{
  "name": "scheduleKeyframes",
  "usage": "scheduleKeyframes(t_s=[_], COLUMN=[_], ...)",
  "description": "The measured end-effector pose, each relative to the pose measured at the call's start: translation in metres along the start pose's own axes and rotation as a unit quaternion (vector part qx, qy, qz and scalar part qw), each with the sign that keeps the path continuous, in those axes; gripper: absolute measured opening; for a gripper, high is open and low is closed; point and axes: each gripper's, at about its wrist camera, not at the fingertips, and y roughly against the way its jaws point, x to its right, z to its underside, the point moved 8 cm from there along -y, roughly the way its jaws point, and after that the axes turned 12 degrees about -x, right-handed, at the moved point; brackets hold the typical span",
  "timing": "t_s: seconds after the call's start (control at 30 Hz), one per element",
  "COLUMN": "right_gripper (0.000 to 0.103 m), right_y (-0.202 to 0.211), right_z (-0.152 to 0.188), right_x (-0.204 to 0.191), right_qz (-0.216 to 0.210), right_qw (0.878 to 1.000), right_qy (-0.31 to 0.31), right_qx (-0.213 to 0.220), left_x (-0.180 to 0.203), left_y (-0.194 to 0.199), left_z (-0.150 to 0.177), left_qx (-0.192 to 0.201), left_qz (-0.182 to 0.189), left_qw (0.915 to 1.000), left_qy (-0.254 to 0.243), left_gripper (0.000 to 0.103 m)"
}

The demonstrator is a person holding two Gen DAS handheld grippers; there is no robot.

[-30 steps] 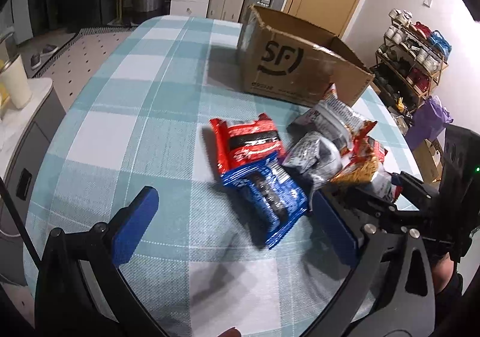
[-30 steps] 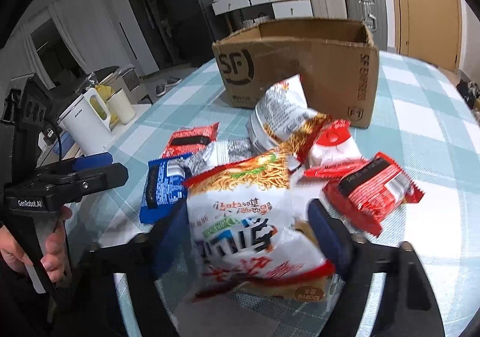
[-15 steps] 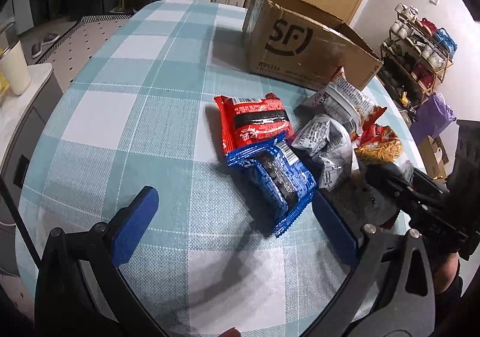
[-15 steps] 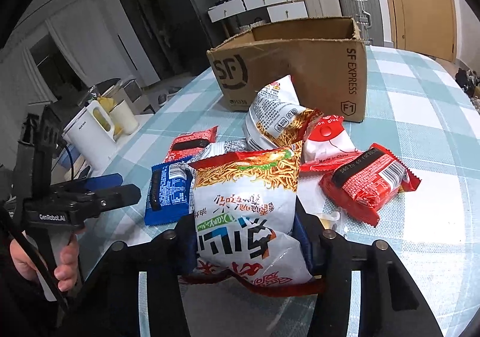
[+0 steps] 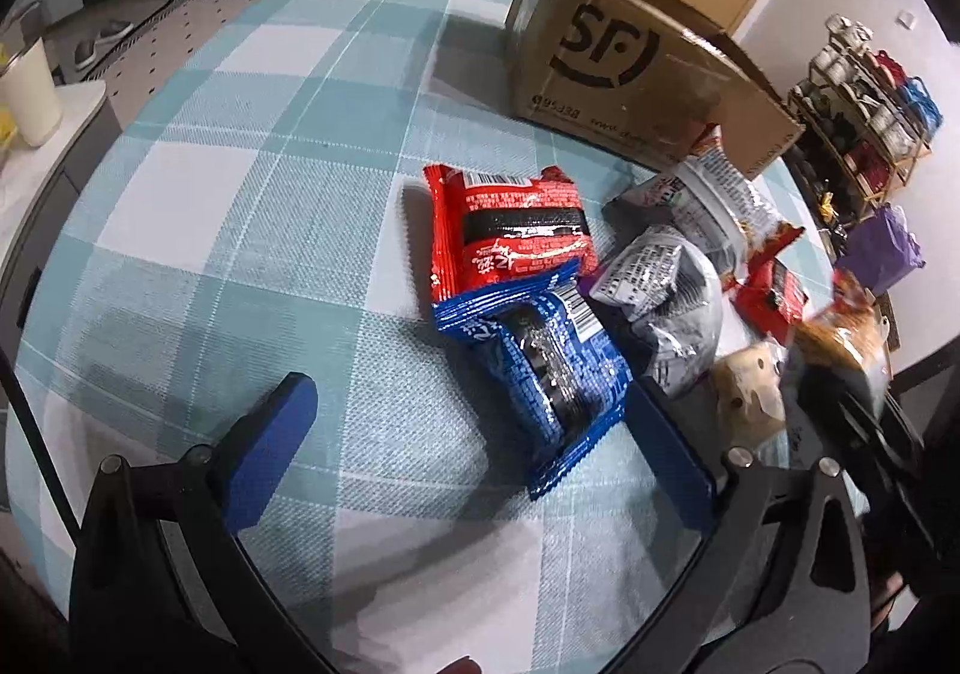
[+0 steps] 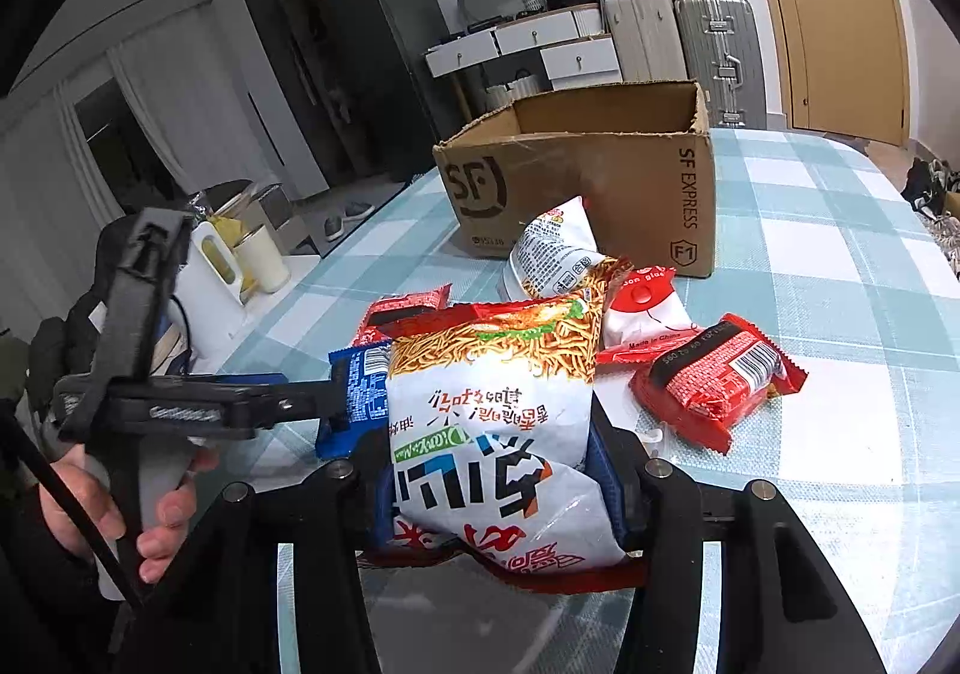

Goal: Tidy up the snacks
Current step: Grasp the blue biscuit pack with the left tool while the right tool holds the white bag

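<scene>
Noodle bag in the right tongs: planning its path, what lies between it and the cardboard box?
In the right wrist view, a white snack bag stands between noodle bag and cardboard box.

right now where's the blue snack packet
In the left wrist view the blue snack packet lies on the checked tablecloth, overlapping the red packet, between the left gripper's open fingers.

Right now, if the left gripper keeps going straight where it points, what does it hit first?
Probably the blue snack packet, which lies between the open fingers of the left gripper on the checked tablecloth; depth is unclear.
</scene>
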Motion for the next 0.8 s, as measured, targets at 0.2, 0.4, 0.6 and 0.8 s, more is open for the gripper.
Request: scheduleKeyframes(t_s=[0.2, 0.4, 0.6, 0.8], right_gripper=[0.051, 0.051, 0.051, 0.051], right_y=[0.007, 0.007, 0.006, 0.008], right_z=[0.005, 0.008, 0.008, 0.01], right_x=[0.002, 0.009, 0.012, 0.011], right_qz=[-0.005, -0.018, -0.032, -0.041], right_qw=[1.0, 1.0, 0.999, 0.999], right_qy=[0.0, -0.014, -0.016, -0.013], right_qx=[0.01, 0.012, 0.016, 0.021], left_x=[0.009, 0.014, 0.021, 0.025], left_y=[-0.013, -0.021, -0.023, -0.019], left_z=[-0.009, -0.016, -0.018, -0.014], left_qx=[-0.01, -0.004, 0.004, 0.007], left_qz=[-0.021, -0.054, -0.088, -0.063], left_qw=[0.9997, 0.9984, 0.9961, 0.9979], left_qy=[0.011, 0.017, 0.006, 0.004], left_gripper=[0.102, 0.102, 0.102, 0.084])
